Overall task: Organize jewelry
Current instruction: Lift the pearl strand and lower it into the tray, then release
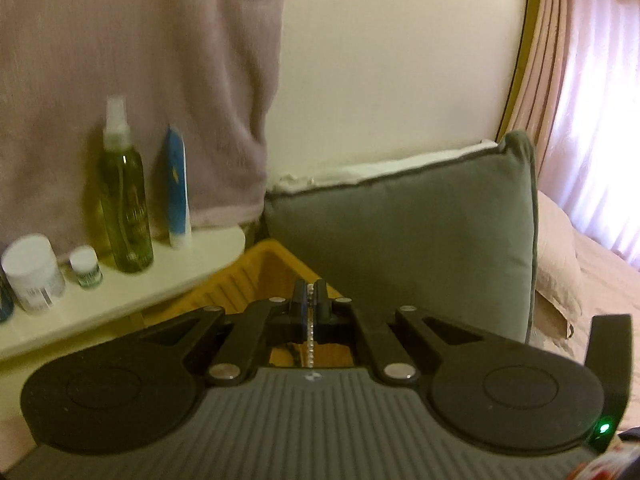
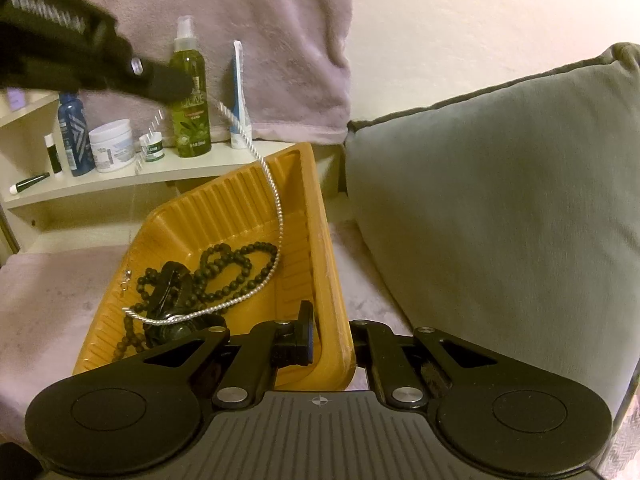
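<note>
Two hand-held grippers clamped: left [image 1: 309, 294] on silver chain [image 2: 276, 200], right [image 2: 324, 344] on yellow tray [image 2: 320, 216]

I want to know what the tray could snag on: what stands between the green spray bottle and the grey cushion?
In the right wrist view, a blue-and-white tube stands between the bottle and cushion, before draped pinkish cloth.

cream wall [image 1: 400, 60], grey cushion [image 1: 400, 240], curtained window [image 1: 592, 120]
</note>
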Motion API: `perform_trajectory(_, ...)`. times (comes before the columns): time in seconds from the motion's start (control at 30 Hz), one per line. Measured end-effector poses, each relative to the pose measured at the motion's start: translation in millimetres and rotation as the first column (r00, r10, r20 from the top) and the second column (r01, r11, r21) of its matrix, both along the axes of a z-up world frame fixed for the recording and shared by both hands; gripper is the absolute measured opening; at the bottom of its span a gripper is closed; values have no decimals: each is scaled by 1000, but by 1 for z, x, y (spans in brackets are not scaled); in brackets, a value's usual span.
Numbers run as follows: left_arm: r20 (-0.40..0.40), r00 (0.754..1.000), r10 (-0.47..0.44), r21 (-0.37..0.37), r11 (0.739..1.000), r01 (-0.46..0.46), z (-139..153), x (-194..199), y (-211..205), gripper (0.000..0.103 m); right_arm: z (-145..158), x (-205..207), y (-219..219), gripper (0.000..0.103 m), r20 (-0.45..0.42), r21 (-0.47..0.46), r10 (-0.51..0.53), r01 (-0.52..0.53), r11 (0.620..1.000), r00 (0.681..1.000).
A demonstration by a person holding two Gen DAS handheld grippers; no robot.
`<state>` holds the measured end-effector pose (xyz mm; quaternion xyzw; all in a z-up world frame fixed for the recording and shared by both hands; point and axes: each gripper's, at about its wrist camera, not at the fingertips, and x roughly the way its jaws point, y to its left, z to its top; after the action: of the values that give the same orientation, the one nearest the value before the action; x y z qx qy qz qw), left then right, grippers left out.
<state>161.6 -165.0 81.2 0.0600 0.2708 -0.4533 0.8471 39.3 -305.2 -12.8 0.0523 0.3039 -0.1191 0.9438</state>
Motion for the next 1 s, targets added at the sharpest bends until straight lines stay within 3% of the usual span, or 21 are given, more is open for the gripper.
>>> perform_trajectory(0.2,-23,1000,14,23,1000,-14,-13,4,1,3,-1,0,-1,7,0,1,0,0,1000,1000)
perform_trajectory(0.47,18,996,86,56,995,-87,-16,3,20,9,-2,1,-3,7,0,5,-1,1,1000,1000)
perform_trajectory(0.73,42,975,218,140,965,-222,-39,3,45,18,-5,1,-8,7,-5,16,-1,1,1000,1000)
perform_trajectory(1.0,33,947,319,177,931,-320,-54,5,68,24,-10,2,-17,7,-7,58,-3,3,998,1000)
